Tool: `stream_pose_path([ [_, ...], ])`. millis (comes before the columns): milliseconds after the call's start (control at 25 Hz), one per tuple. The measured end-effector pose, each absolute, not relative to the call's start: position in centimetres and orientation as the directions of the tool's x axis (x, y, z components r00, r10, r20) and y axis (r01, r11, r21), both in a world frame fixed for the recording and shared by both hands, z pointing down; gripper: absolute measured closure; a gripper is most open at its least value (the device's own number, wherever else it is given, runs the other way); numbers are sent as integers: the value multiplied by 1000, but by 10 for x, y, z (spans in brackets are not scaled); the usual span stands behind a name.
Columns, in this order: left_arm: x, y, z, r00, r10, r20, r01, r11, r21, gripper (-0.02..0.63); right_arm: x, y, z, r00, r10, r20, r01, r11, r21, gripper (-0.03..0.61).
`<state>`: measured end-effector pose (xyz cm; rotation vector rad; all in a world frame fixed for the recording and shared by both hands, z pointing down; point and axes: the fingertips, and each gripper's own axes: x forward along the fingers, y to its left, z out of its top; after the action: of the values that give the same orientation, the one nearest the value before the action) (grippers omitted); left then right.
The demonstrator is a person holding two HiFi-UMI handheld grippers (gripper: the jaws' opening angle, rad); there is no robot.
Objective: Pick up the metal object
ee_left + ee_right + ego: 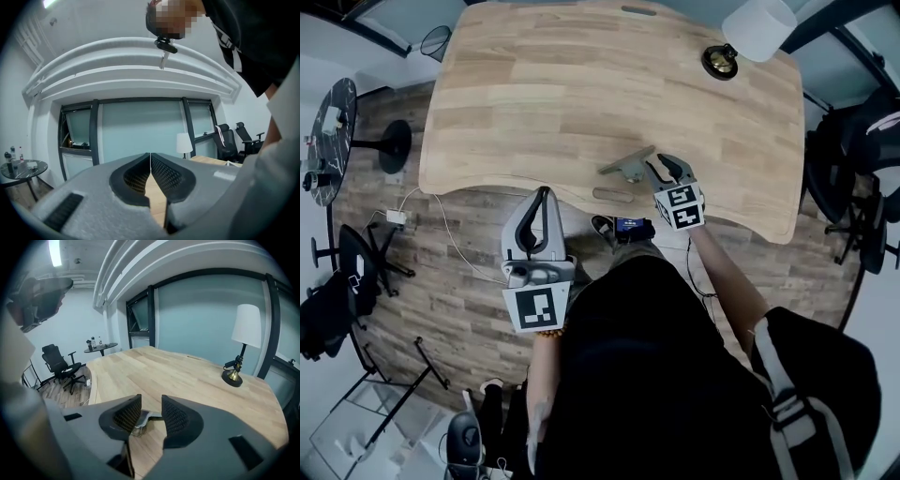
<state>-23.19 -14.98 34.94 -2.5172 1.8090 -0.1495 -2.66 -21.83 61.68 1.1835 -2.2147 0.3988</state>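
Broadly, a pale wooden table with a curved front edge fills the upper middle of the head view, standing on a plank floor. The person, in dark clothing, stands at that front edge. A black office chair sits off the table's right end, and a small round side table stands well apart at the left. A lamp with a white shade and brass base is at the table's far right corner.

The left gripper is held in front of the table edge, over the floor; its jaws meet at the tips with nothing between them. The right gripper is over the table near the front edge, angled downward, its jaws standing apart and clamping nothing.

The metal object lies flat on the table near the front edge, just beside the right gripper's tips. In the right gripper view it shows through the gap between the jaws, nearer the left jaw.
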Motion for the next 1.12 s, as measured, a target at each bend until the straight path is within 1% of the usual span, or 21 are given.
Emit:
stream_pose_path([
  [240,-236,-166,363,350,-932,96,-931,-357,-76,594,-32,-218,649,-410,-621,668,-846,532,-25,412],
  [360,-238,-172,369,371,-921,121,-921,-381,-76,594,-35,-217,657,-408,-620,670,-860,507,-54,394],
  [520,-238,-178,374,387,-913,133,-916,-397,-63,594,-45,-215,667,-425,-602,676,-863,495,-101,329],
  [680,-235,-180,380,401,-905,138,-910,-411,-50,594,-50,-215,677,-425,-595,683,-876,461,-144,301],
  [960,-227,-189,388,427,-892,150,-898,-437,-43,594,-60,-212,701,-395,-569,721,-875,472,-108,290],
  [1120,-220,-190,390,442,-884,154,-891,-453,-40,594,-66,-211,715,-395,-543,741,-876,465,-126,285],
])
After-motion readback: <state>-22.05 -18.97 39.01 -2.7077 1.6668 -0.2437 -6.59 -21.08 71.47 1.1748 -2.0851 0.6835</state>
